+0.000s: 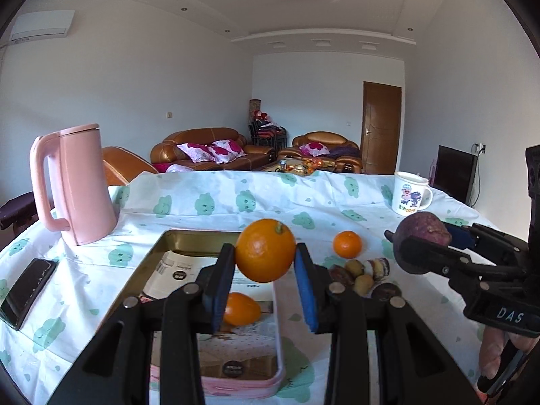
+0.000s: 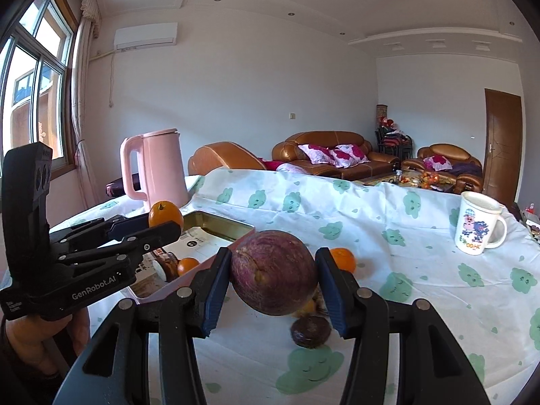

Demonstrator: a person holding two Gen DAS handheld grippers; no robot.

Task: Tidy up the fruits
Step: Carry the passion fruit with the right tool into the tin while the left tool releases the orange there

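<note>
Sorting is judged partly done: one orange fruit (image 1: 241, 308) already lies in the tin tray (image 1: 189, 236) near the table's left edge. A large orange (image 1: 265, 250) is held clamped in the left gripper (image 1: 265, 263) above the tray, stem end tipped up and slightly right, shape near round so no clear long axis. A purple fruit (image 2: 274, 272) is gripped by the right gripper (image 2: 274, 287), raised over the tablecloth (image 2: 405, 270), long axis roughly upright, slightly tilted. Left on the cloth: a small orange (image 1: 347, 244) and a cluster of small fruits (image 1: 362, 276) beside the tray's right wall.
</note>
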